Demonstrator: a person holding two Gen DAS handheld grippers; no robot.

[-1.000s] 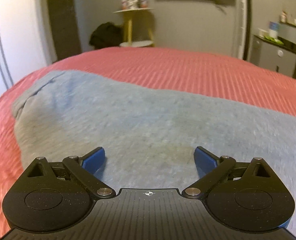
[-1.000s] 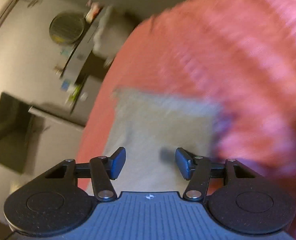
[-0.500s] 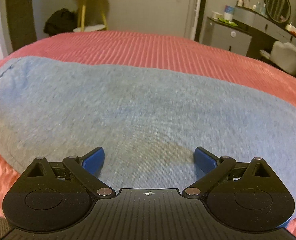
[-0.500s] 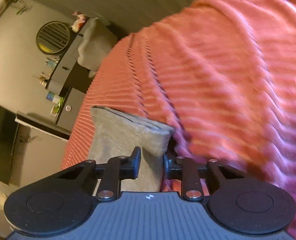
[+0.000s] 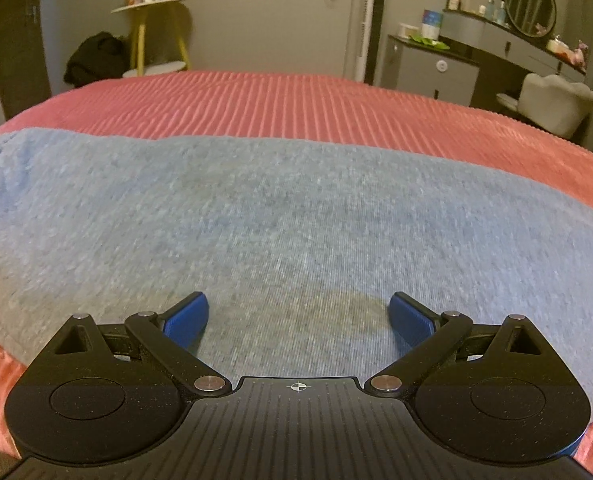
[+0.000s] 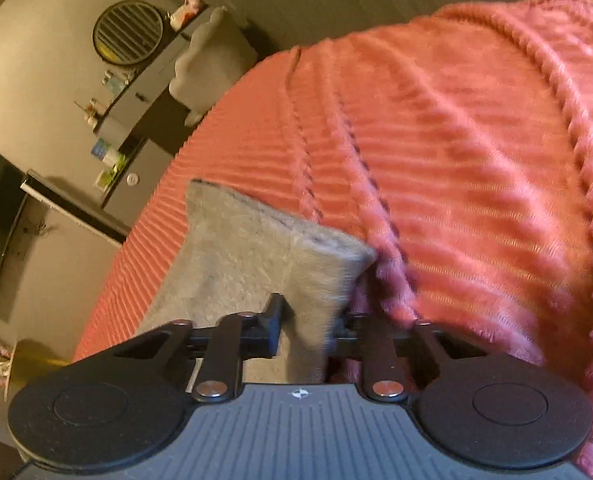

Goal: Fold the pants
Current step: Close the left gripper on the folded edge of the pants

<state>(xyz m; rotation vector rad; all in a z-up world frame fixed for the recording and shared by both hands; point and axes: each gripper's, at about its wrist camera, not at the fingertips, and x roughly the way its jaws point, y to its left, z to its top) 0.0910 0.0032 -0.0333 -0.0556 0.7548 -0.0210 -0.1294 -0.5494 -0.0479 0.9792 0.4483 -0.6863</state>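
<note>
Covering the whole bed (image 5: 296,104) is a ribbed coral bedspread (image 6: 476,160), and on it the grey knit pants (image 5: 288,216) lie spread flat across the middle. They look soft, light and limp, so a corner or hem is the sensible hold. The right gripper (image 6: 308,320) has just been closing and now pinches a leg-end corner. The left gripper (image 5: 298,316) hovers over the pants, fingers (image 5: 186,318) spread apart, grasping nothing.
</note>
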